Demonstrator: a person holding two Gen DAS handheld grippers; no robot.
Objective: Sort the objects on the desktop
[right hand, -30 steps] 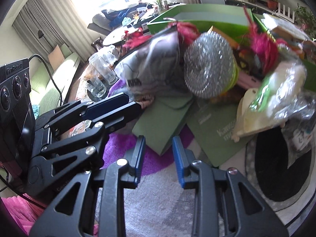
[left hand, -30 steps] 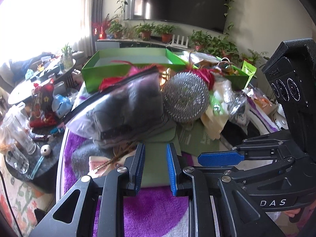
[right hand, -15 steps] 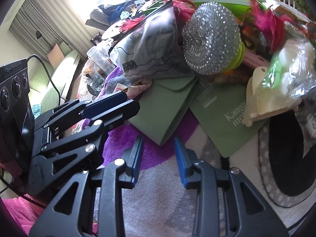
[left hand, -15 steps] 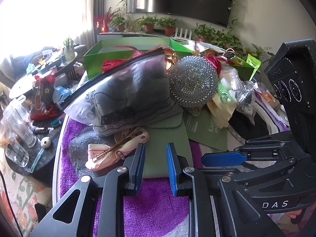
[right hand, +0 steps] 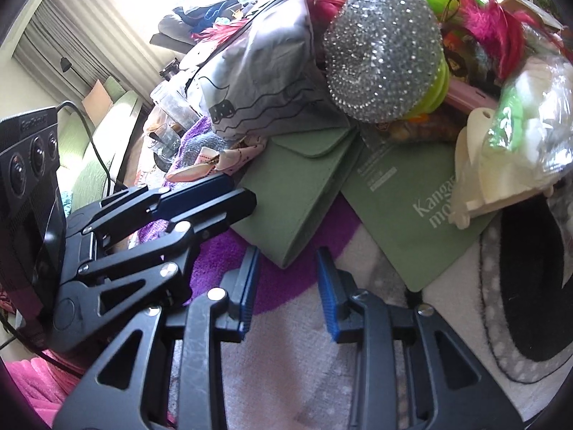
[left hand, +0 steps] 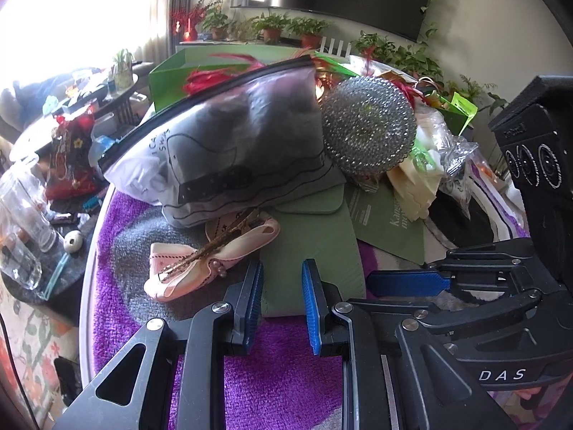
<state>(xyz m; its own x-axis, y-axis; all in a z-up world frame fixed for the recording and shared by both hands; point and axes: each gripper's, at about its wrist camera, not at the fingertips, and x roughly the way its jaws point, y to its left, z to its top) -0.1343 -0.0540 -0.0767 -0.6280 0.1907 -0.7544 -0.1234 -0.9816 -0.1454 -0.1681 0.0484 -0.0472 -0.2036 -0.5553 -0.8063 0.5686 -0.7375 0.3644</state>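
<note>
A: From the left wrist, where does the flat sage-green felt pouch [left hand: 315,247] lie?

B: Its near edge sits just ahead of the left gripper [left hand: 281,286], seen through the gap between the blue pads; the jaws are drawn as close as they go, pinching nothing; a pink ribbon bow [left hand: 200,265] lies just left of the pouch, and a frosted zip bag with dark contents [left hand: 229,143] leans over its far end beside a silver rhinestone ball [left hand: 369,125]; the right gripper [left hand: 408,283] reaches in from the right.

A: And the surface, the room?

B: A purple plush cloth [left hand: 283,376] covers a round table; a green box [left hand: 168,75] stands behind the pile; potted plants [left hand: 272,27] line a far shelf.

A: From the right wrist?

B: The pouch's corner points at the right gripper, just ahead of its tips; those jaws stand slightly apart, nothing between them; a green booklet with white lettering [right hand: 404,211] lies touching the pouch on the right; the left gripper sits just left of the pouch.
</note>
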